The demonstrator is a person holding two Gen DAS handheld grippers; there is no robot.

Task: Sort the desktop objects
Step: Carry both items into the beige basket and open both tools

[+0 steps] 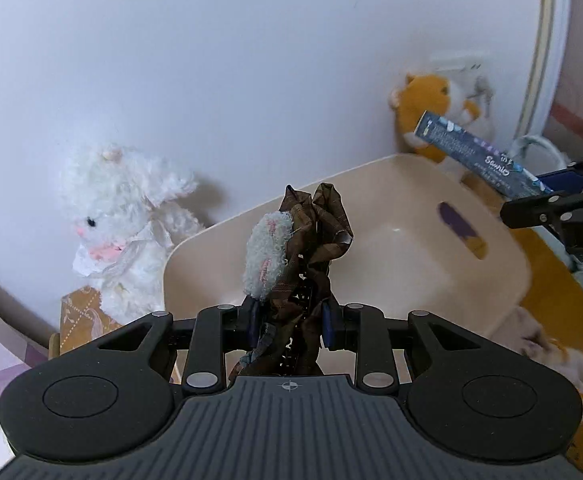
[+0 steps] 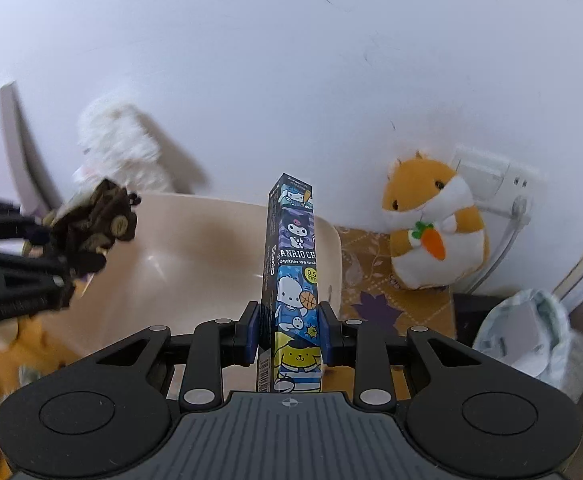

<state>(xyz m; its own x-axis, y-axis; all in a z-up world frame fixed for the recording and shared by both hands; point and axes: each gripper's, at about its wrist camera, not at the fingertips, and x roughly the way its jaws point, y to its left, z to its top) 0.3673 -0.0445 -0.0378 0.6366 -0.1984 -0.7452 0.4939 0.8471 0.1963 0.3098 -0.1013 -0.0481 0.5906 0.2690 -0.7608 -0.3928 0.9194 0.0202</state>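
My left gripper (image 1: 291, 326) is shut on a brown patterned fabric hair tie (image 1: 315, 240) with a white fluffy patch, held above the near rim of a beige plastic bin (image 1: 411, 264). The hair tie also shows in the right wrist view (image 2: 95, 224). My right gripper (image 2: 291, 330) is shut on a long cartoon-printed pen box (image 2: 293, 264), held upright over the bin's (image 2: 195, 248) right rim. In the left wrist view the pen box (image 1: 479, 152) hangs over the bin's far right corner.
A white plush lamb (image 1: 119, 224) sits left of the bin against the wall. An orange hamster plush (image 2: 435, 228) sits right of it by a wall socket (image 2: 491, 180). A crumpled plastic bag (image 2: 531, 336) lies at far right. A yellow patterned cloth (image 2: 375, 280) covers the desk.
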